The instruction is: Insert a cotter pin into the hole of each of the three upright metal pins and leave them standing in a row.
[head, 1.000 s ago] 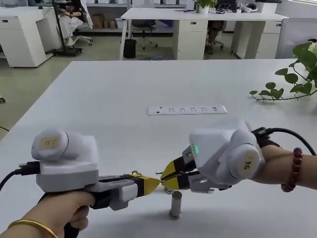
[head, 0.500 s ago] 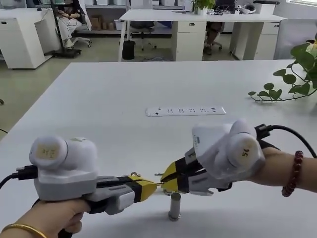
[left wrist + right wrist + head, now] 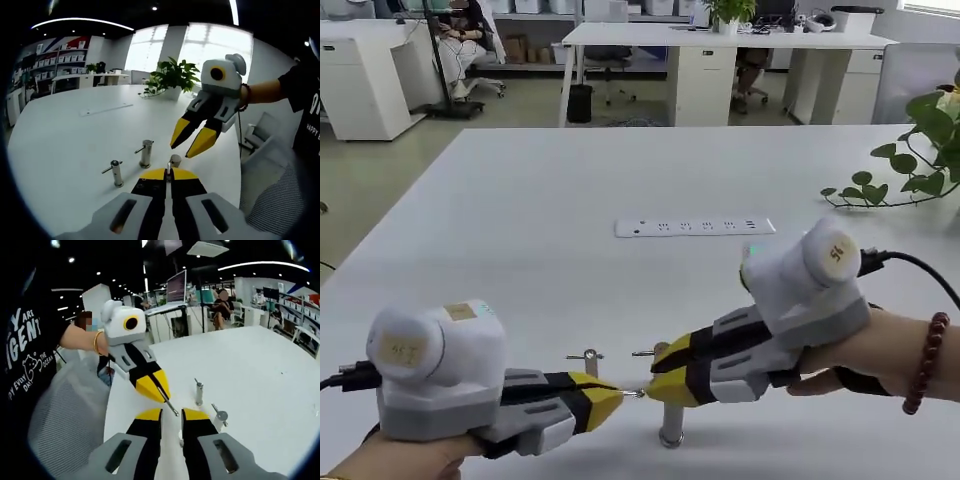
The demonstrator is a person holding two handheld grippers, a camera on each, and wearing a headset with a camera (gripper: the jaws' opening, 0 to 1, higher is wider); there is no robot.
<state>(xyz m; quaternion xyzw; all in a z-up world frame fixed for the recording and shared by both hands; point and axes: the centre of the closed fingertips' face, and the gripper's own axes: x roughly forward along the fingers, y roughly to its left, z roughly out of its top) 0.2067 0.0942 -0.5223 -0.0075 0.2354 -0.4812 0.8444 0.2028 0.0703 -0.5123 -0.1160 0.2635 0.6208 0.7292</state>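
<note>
Cotter pin juts from the clamped left gripper, its tip just short of the bare pin. The right gripper hovers over that pin, jaws apart. Two fitted pins stand ahead-left, with wide bare worktop beyond.

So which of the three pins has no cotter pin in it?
The pin right in front of the left gripper: nothing sticks out of it, while the other two pins each have a cotter pin through the top.
</note>
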